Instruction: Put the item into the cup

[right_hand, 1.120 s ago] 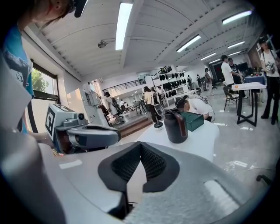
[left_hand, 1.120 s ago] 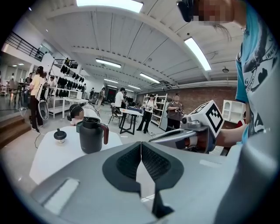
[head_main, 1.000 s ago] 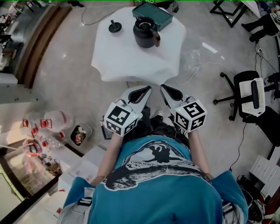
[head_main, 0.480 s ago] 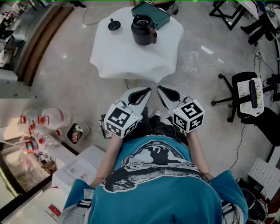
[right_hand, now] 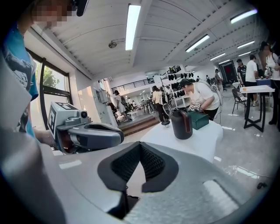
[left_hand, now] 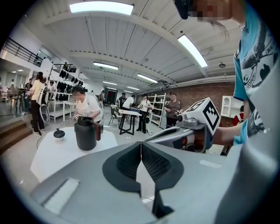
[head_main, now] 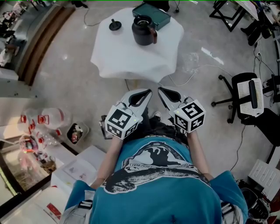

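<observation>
Left gripper (head_main: pixel 144 92): held just in front of the person's chest; in its own view (left_hand: pixel 141 151) the 2 ribbed pads press together with nothing between them.
Right gripper (head_main: pixel 165 92): just beside the left, tips angled toward each other; its own view (right_hand: pixel 140 153) shows the jaws together and empty.
Table (head_main: pixel 131 61): well apart from both grippers, across bare floor, under a white cloth that hangs past the edge.
Small black item (head_main: pixel 115 25): stands on the cloth to the left of the cup, near it but not touching.
Cup (head_main: pixel 143 31): dark, upright, handle to the right, mouth open to the top.
Green box (head_main: pixel 151 13): just behind the cup.
Stage: the knobbed piece is outside the cup; the dark mouth hides whether anything lies inside, so this fits either a piece waiting to go in or another 1 already dropped.
Risk, cable: a pale cable (head_main: pixel 192 70) curls on the floor by the table's right side; I judge it a trip hazard on any walk up.
Risk, cup: probably tall and narrow enough to tip if a jaw knocks its handle or drags the cloth.
Risk, item: small and rounded, so it may slip from a pinch placed off its middle.
Head view only: the cup's open mouth and the floor layout.
Gripper views only: the pad contact, plus a person (left_hand: pixel 87 105) bent over the table's far side.
</observation>
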A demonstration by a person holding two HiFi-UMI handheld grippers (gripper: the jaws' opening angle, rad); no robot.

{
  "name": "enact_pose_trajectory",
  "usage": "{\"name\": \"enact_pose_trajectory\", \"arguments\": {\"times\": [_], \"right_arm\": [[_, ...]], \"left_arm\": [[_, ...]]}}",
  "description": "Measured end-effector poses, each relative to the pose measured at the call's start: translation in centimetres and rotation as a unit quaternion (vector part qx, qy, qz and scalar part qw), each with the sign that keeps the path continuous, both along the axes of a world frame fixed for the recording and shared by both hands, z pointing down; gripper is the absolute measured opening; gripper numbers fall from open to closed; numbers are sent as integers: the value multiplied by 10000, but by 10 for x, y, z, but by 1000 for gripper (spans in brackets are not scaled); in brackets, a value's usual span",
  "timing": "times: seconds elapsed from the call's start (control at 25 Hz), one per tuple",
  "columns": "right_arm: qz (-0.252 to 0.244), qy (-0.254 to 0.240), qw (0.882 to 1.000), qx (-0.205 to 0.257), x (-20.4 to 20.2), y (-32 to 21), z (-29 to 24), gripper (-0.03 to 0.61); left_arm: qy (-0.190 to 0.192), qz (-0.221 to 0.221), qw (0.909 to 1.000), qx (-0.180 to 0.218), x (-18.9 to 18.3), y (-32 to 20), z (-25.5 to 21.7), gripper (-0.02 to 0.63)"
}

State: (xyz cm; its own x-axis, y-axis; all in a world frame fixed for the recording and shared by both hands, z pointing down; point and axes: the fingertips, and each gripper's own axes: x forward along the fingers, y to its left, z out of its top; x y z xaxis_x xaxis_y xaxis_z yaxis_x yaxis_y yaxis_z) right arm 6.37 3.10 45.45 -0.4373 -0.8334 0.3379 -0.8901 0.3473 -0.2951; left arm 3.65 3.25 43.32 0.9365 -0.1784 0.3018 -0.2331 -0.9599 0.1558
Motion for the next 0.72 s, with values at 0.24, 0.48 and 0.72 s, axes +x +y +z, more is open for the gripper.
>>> {"name": "enact_pose_trajectory", "arguments": {"times": [0.24,0.48,0.72], "right_arm": [[-77,82,9999,-43,-3,3,2,0],[-93,102,9999,-63,-4,4,3,0],[-99,89,9999,-76,-5,4,5,0]], "left_arm": [[-17,17,10000,-8,0,2,1,8],[-29,43,10000,-13,0,5,2,8],[-36,71,10000,-13,0,5,3,8]]}}
